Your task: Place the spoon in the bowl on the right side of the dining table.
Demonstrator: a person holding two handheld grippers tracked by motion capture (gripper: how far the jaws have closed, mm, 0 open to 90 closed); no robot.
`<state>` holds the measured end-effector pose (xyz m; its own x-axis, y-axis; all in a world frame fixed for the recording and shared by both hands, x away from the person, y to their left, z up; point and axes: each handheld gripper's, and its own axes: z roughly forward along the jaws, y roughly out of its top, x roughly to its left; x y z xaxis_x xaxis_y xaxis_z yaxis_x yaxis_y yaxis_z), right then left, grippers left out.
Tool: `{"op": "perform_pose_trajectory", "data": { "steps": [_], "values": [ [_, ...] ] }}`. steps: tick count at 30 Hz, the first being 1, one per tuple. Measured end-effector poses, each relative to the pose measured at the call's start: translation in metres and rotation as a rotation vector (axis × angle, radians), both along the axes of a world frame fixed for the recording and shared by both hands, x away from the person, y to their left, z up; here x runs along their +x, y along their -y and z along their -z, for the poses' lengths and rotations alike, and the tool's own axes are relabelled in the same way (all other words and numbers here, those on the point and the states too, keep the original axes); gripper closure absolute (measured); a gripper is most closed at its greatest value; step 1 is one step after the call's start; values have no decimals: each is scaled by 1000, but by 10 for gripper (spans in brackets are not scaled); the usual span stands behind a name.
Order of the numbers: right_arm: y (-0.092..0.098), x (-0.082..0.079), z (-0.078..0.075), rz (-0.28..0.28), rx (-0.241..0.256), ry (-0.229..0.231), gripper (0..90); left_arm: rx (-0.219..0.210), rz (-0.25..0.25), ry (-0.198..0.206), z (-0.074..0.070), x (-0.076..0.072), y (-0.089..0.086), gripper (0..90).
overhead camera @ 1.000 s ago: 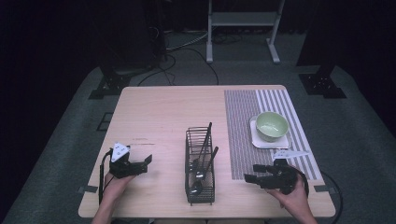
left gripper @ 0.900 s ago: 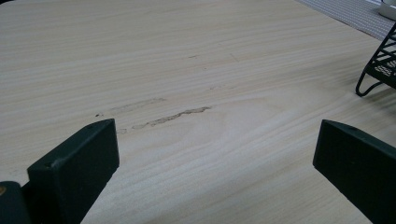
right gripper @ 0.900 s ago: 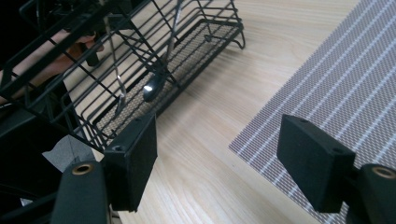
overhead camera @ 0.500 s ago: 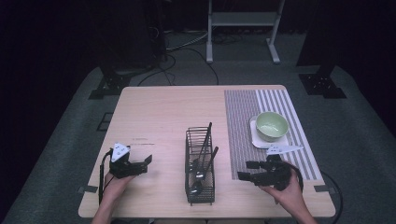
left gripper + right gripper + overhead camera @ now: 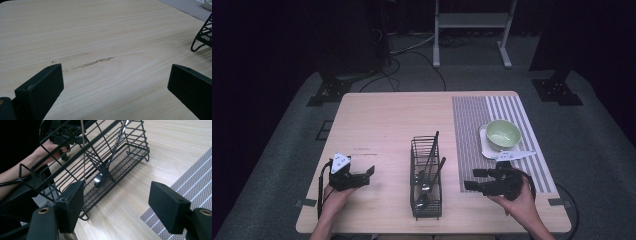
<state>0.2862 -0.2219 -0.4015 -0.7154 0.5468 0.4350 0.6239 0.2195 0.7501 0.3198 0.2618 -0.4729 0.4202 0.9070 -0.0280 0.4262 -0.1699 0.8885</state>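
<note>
Since the earlier frames the right tool (image 5: pixel 469 180) has swung from the placemat's edge toward the wire caddy (image 5: pixel 426 181), while the left tool (image 5: pixel 371 173) has stayed put on the near-left of the bench (image 5: pixel 382 120).

Both tools are wide open and hold nothing. In the right gripper view the caddy (image 5: pixel 100 162) stands just ahead of the right tool (image 5: pixel 116 202), its near wall close to one jaw.

The step in hand looks like reaching for a utensil in the caddy. To do it well, I would come in from above rather than through the wire side, line the jaws up across one handle (image 5: pixel 432 146) where it rises over the rim, and close on that alone. The left tool could steady the caddy, which is light and may tip.

The caddy holds a few dark-handled utensils leaning against its walls; a spoon bowl (image 5: pixel 98 180) rests on the mesh floor. Beyond it, on the striped placemat (image 5: pixel 472 125), a pale green bowl (image 5: pixel 503 134) sits on a white plate (image 5: pixel 484 147) and looks empty.
</note>
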Motion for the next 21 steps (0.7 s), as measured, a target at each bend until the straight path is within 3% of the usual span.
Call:
{"op": "perform_pose_trajectory", "data": {
  "steps": [8, 15, 21],
  "values": [
    [-7, 1, -11, -24, 3, 11, 274, 4, 2, -1, 0, 0, 0, 0],
    [-12, 6, -26, -38, 53, 21, 274, 5, 5, 1, 0, 0, 0, 0],
    [-19, 9, -35, -58, 51, 30, 274, 5, 5, 4, 0, 0, 0, 0]
  ]
}}
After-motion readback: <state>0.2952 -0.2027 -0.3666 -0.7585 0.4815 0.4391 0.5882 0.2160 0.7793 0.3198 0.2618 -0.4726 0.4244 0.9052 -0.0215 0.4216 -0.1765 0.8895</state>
